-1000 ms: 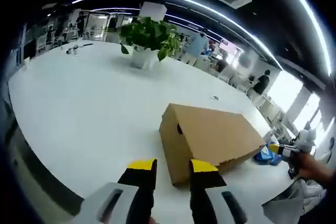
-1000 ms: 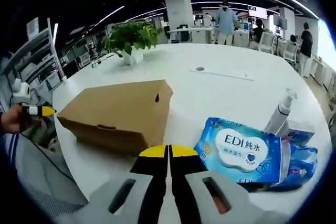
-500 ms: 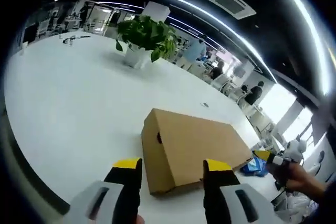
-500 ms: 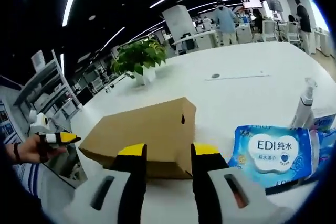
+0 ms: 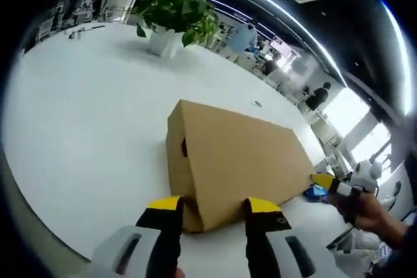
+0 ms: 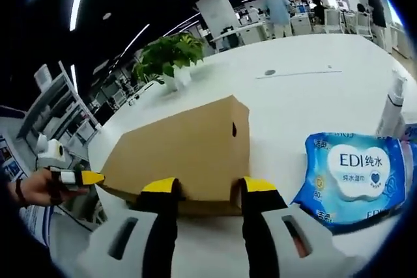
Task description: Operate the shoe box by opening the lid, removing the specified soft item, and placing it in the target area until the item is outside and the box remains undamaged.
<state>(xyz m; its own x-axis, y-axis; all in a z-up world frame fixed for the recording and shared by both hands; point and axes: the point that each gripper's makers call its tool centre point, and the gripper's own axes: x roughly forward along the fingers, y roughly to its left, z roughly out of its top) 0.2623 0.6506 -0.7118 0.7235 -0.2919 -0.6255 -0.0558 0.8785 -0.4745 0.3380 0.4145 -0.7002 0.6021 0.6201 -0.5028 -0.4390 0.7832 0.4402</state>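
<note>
shoe box (image 5: pixel 238 161) is seen lying closed on the white table (image 5: pixel 78 109), lid still down, each short end faced by one gripper. nearest in the left gripper view, the left gripper (image 5: pixel 214 208) is held with jaws parted about as wide as the box corner, yellow tips just short of the near bottom edge, nothing gripped; whether the cardboard is touched cannot be told. in the right gripper view the right gripper (image 6: pixel 208 188) is likewise spread, tips straddling the lower lip of the box (image 6: pixel 186 154) at the opposite end, nothing clamped. the two-ended stance is judged as bracing: one side to steady the base while the lid edge is lifted by the other. the right gripper's yellow tip (image 5: pixel 324 181) is seen at the far corner in the left gripper view, and the left one's tip (image 6: pixel 90 178) at the far corner in the right gripper view. just beside the box on the right-hand side, a blue wipes pack (image 6: pixel 355 174) is lying, close enough that swing room there is limited. open tabletop is available beyond and to the other side, suited as a drop area. farther off, a potted plant (image 5: pixel 172 17) is standing well apart, and people are seen at desks in the background.
</note>
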